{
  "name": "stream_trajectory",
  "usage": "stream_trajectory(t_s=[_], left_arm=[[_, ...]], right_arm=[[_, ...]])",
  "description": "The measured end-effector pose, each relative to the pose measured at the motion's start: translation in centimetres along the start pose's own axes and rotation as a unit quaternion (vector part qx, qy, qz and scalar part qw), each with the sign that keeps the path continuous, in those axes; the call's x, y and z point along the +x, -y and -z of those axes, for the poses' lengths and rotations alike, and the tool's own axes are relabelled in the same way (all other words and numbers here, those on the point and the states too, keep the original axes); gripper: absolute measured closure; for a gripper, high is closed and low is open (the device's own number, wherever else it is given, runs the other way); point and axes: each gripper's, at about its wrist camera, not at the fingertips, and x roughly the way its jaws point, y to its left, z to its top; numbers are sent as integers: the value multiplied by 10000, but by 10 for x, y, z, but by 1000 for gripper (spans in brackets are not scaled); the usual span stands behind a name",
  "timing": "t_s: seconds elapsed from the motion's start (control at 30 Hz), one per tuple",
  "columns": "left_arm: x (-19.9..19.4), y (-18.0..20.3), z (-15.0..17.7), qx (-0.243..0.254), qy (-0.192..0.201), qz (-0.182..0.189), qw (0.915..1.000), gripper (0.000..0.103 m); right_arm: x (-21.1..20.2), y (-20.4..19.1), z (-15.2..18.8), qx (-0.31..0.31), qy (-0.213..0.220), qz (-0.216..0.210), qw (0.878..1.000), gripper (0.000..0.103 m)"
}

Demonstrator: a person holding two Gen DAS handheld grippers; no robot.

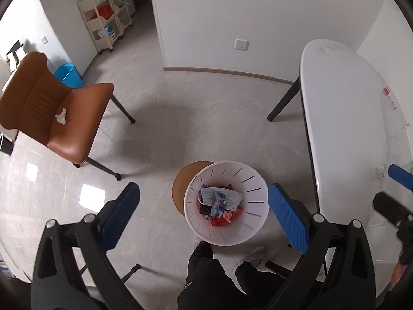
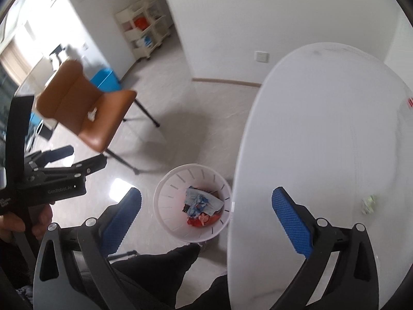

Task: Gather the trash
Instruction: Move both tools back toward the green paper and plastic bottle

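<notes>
A white slotted trash bin [image 1: 254, 180] stands on the floor below both grippers, holding a blue face mask [image 1: 222, 196] and red scraps. My left gripper [image 1: 204, 190] hangs open above it, nothing between its blue pads. My right gripper [image 2: 206, 193] is also open and empty, over the bin [image 2: 175, 180] and the table edge. A crumpled white tissue [image 1: 61, 115] lies on the brown chair seat. A small crumpled scrap [image 2: 369, 204] lies on the white table to the right.
The brown chair [image 1: 64, 118] stands left of the bin, the white oval table [image 1: 348, 129] to its right. A round wooden disc [image 1: 184, 178] lies beside the bin. The person's black-trousered legs [image 1: 204, 271] are below. A blue bin [image 1: 68, 73] and cream shelf cart [image 1: 108, 18] stand farther back.
</notes>
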Motion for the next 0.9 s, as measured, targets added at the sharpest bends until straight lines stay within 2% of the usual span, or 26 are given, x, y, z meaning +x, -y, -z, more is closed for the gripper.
stream_trajectory(t_s=[0.17, 0.6, 0.77, 0.9], left_arm=[[0, 8, -2, 132, 9, 52, 9999, 8], [-7, 28, -5, 454, 68, 122, 9989, 8], [-10, 67, -13, 1047, 148, 368, 9937, 8], [-9, 118, -18, 1617, 136, 727, 9841, 8]], right_arm=[[-5, 13, 5, 232, 62, 44, 9997, 3], [-13, 19, 17, 389, 116, 153, 9991, 3], [-27, 41, 36, 584, 187, 438, 9972, 3], [-49, 75, 66, 1065, 361, 786, 9905, 3]])
